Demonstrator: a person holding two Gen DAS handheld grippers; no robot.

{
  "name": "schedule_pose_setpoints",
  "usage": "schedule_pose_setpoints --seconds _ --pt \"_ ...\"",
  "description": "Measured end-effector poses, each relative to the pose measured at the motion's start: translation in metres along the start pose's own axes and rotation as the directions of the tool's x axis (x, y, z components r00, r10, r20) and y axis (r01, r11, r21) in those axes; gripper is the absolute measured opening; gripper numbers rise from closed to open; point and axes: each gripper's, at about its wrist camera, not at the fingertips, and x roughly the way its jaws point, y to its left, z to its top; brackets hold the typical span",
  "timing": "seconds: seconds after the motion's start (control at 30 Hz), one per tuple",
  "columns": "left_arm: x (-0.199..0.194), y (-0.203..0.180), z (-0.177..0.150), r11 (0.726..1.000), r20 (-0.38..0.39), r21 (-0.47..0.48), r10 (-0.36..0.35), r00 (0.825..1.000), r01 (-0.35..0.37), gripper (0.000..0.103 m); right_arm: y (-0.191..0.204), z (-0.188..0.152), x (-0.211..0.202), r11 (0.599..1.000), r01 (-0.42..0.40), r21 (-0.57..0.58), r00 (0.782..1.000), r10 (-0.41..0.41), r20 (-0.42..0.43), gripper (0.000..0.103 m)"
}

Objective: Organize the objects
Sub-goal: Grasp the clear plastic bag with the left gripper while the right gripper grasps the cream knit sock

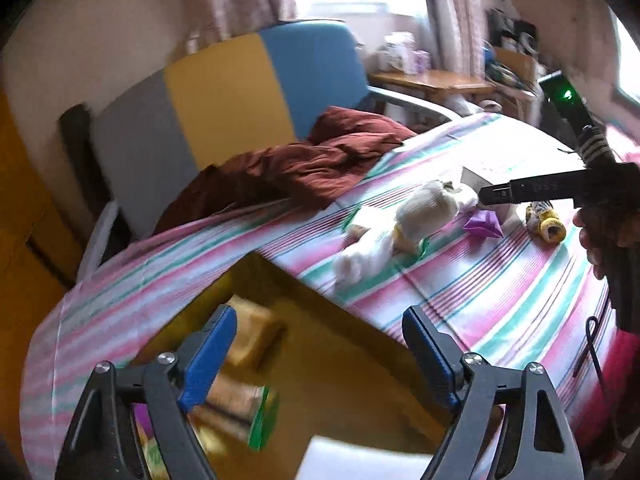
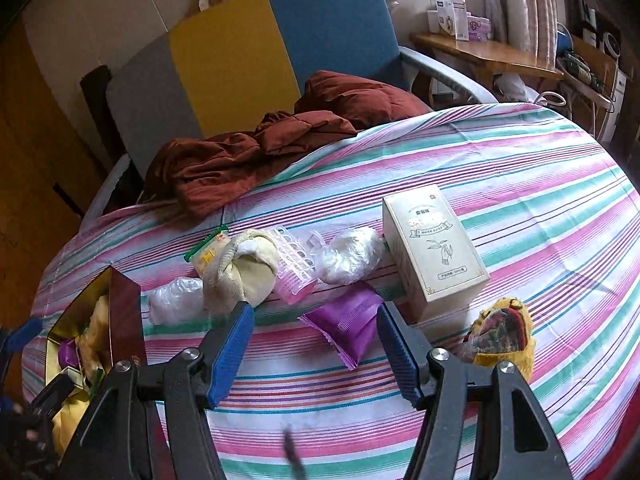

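Our right claw (image 2: 316, 350) hangs wide and empty just short of the purple packet (image 2: 347, 325); our left claw (image 1: 320, 354), also wide and empty, hovers over the gold box (image 2: 86, 320). We judge the job partly done: some items sit in the box, while right of it the sock (image 2: 240, 274), cream carton (image 2: 434, 252), bags and yellow toy (image 2: 504, 334) still wait.

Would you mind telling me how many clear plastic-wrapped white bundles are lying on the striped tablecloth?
2. One plastic-wrapped bundle lies against the left side of the cream box; the other bundle lies left of the beige plush, near the open gold-lined box. More may be hidden behind the plush.
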Motion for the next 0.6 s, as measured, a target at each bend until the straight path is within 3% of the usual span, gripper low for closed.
schedule_pose_setpoints --seconds 0.13,0.27,0.53,0.6 --pt "0.036 -0.009 0.021 0.993 -0.055 0.105 -0.039 0.998 0.045 0.074 0.000 0.000 0.002 1.000 -0.017 0.007 1.000 0.018 -0.015 0.065" --pt "0.071 -0.022 0.036 0.978 -0.114 0.193 -0.055 0.992 0.076 0.074 0.002 0.000 0.003 1.000 -0.030 0.001 0.999 0.030 -0.021 0.065" --pt "0.129 -0.037 0.050 0.950 -0.217 0.290 -0.051 0.975 0.115 0.074 0.000 0.001 0.001 0.998 -0.054 0.015 0.998 0.054 -0.021 0.065" --pt "0.140 -0.039 0.050 0.949 -0.242 0.288 -0.060 0.968 0.131 0.066 -0.001 0.001 0.002 0.998 -0.055 0.017 0.998 0.056 -0.021 0.065"
